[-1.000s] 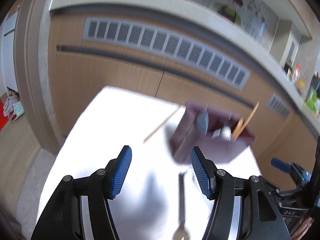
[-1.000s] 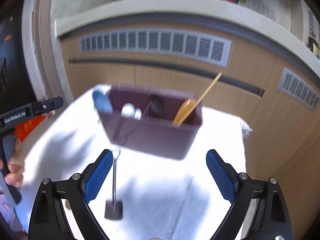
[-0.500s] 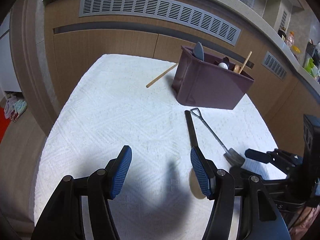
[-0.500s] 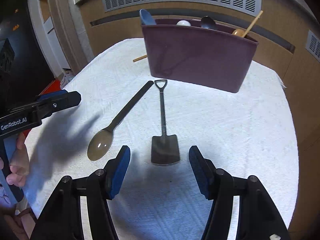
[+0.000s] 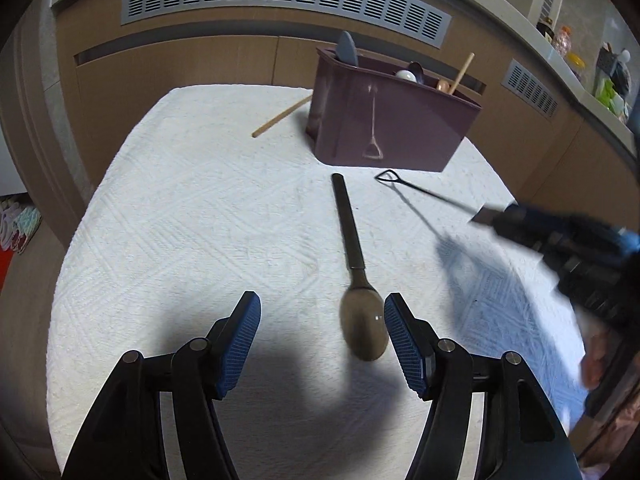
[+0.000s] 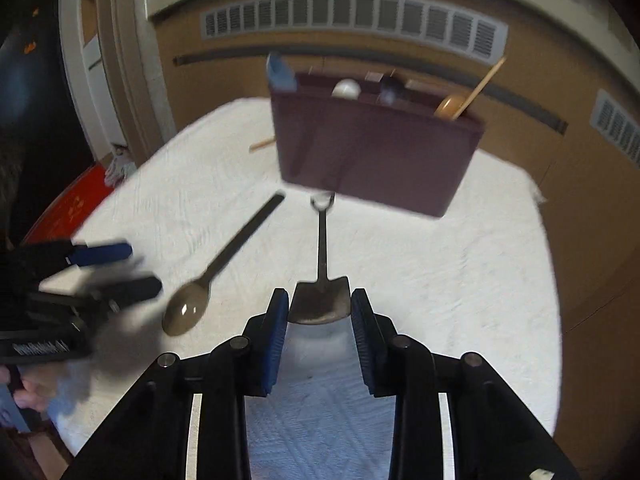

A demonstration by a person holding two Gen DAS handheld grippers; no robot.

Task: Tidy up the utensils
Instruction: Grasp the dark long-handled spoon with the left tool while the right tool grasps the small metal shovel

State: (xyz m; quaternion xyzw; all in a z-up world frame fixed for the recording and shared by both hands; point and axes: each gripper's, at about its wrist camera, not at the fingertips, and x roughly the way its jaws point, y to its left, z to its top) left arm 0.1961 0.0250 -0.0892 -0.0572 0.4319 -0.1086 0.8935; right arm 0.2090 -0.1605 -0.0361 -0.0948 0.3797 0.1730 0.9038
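right gripper [image 6: 319, 310] closed in on the small shovel-shaped spoon [image 6: 320, 298], blue pads against both side edges of its blade, handle pointing straight ahead toward the maroon utensil holder [image 6: 376, 152]. seems raised off the white cloth [image 6: 460, 280], blade casting a pale shadow below, though blurred.

left gripper [image 5: 322, 334] spread wide, gripping nothing, hovering low over the cloth with the bowl of the long dark spoon [image 5: 356, 272] just inside its right pad [image 5: 402, 340]; cannot tell whether touching.

open cloth to the left of the long spoon and in front of the holder; cloth edge dropping off on the left toward the floor and on the right close to the wooden cabinet [image 5: 200, 60]. holder near the far edge, just short of the cabinet front.

holder upright, already carrying a blue-grey utensil [image 5: 346, 50], a white one, a dark spoon and a wooden spoon [image 6: 450, 106] with a stick leaning out. single wooden chopstick [image 5: 280, 117] lying flat beside the holder's left end. long spoon flat, handle toward the holder.
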